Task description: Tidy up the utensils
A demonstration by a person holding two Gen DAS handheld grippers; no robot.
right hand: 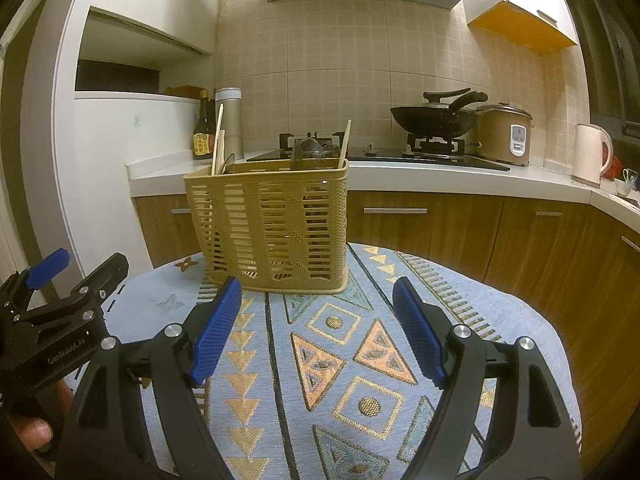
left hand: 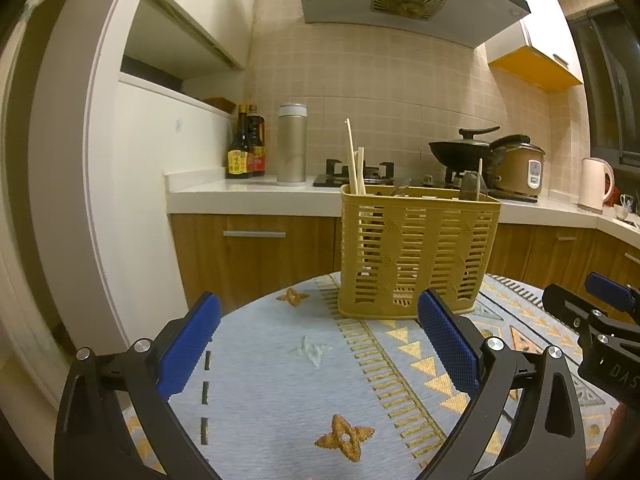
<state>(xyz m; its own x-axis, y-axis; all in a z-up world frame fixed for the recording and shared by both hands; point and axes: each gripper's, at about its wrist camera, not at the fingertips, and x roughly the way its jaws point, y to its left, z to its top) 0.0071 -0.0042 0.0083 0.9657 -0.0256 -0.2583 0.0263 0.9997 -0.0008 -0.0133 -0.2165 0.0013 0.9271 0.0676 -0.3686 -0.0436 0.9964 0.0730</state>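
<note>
**A:** Where's your target? The yellow slatted utensil basket (left hand: 416,252) stands upright at the far edge of the table (left hand: 280,360), straight ahead of both claws. From your left claw (left hand: 320,344) it sits a little to the right of centre; from your right claw (right hand: 320,332) it sits a little to the left. So it lies between the two, about equally near either, as far as I can judge.

**B:** And what's in it?

**A:** Chopsticks (left hand: 354,160) stand near-vertical in its left end, one more stick (right hand: 344,144) leans at the right end, and something dark and rounded, likely spoons (right hand: 308,150), pokes up in between. Their long axes run up and down, so you'd be reaching down over the rim, not in from the side.

**B:** The claws themselves?

**A:** Both are spread wide, with the blue pads (right hand: 218,332) well apart, and neither holds or touches anything. No loose utensils show on the cloth in front of you.

**B:** Then which hand goes?

**A:** I'd guess the left for the chopstick end, the right for the stray stick. Watch that the light basket doesn't tip when you pull.
</note>
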